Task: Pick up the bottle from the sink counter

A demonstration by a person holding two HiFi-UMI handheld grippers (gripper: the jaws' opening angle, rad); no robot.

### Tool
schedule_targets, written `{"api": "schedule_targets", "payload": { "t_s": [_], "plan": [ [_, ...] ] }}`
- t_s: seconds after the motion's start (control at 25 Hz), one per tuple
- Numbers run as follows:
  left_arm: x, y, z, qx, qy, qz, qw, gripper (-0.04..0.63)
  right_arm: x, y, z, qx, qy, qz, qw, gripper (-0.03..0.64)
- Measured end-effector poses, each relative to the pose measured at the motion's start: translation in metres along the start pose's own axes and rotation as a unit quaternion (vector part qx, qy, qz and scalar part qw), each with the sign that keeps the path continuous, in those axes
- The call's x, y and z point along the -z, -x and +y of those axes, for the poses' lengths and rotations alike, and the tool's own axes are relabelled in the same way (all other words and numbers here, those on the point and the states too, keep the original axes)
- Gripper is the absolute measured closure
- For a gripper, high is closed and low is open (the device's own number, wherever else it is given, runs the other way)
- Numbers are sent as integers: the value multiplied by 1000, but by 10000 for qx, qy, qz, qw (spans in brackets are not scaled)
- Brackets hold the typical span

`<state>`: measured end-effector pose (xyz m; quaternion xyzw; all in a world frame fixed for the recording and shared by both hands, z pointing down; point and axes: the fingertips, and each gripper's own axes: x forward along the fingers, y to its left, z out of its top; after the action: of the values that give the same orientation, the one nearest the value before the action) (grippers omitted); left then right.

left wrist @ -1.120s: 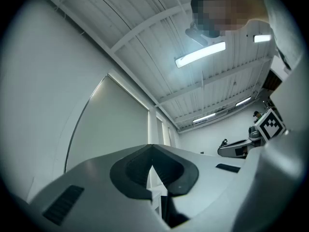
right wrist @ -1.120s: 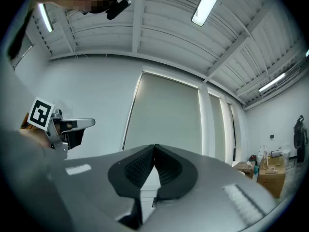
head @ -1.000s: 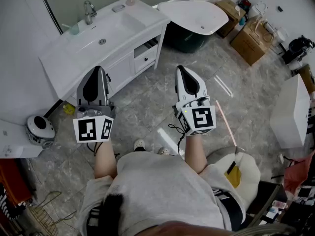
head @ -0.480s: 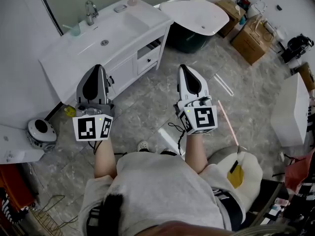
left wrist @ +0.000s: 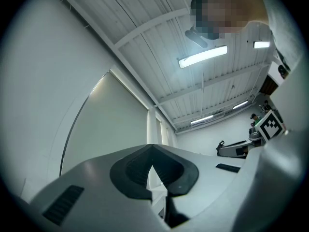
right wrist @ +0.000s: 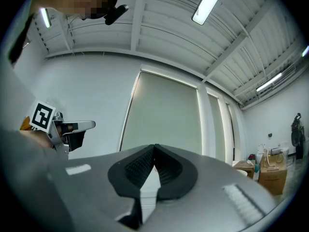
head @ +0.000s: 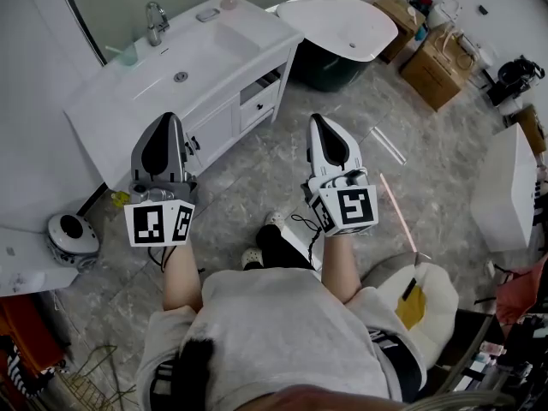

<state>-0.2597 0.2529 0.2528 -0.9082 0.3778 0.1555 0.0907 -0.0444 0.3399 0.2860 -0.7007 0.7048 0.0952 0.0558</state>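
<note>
Approach on foot, not yet a reach. Against the head view of a second ago, a dark-trousered leg and pale shoe [head: 272, 223] have swung forward between the two arms. The sink counter [head: 257, 37] has barely shifted in frame, so the gap to it has closed only a little.

Left gripper [head: 169, 118]: jaws together, tips meeting, nothing between them. Its own view looks up at wall and ceiling lights, not at the counter.

Right gripper [head: 318, 120]: jaws also together and empty. Its view is likewise tilted up toward a wall panel and ceiling. Both are carried side by side as before, with no visible change of pose.

Bottle [head: 229, 0]: a small pale one, standing at the far back corner of the counter, at roughly 12 o'clock in the head view. It sits at about 1 o'clock from the left gripper's tip and 11 o'clock from the right's, well apart from both. A flat dish [head: 208, 13] lies just beside it at its 8 o'clock; the faucet [head: 154, 20] is farther along at 9 o'clock.

Reading: the task is at its very start. Neither gripper is aimed at the bottle, and whichever takes it must open and tip downward first. The right one looks to have the clearer line past the counter's corner.
</note>
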Motion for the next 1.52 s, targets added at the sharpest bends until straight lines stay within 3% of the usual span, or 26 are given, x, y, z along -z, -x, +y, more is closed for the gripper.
{"api": "schedule_targets", "payload": {
  "t_s": [0.28,0.92,1.28,1.52],
  "plan": [
    [13,-35,17,-66,7,1,10000,588,9,-41,-17,-100,6,-17,9999,606],
    [47,-179,43,-281,-160,-114,9994,588,25,-178,-105,-391,-45,-194,9990,606],
    [69,-249,43,-396,-189,-268,9987,588,42,-235,-158,-558,-23,-239,9982,606],
    [86,-271,38,-445,-308,-117,9985,588,58,-256,-177,-669,-157,-209,9974,606]
  ]
}}
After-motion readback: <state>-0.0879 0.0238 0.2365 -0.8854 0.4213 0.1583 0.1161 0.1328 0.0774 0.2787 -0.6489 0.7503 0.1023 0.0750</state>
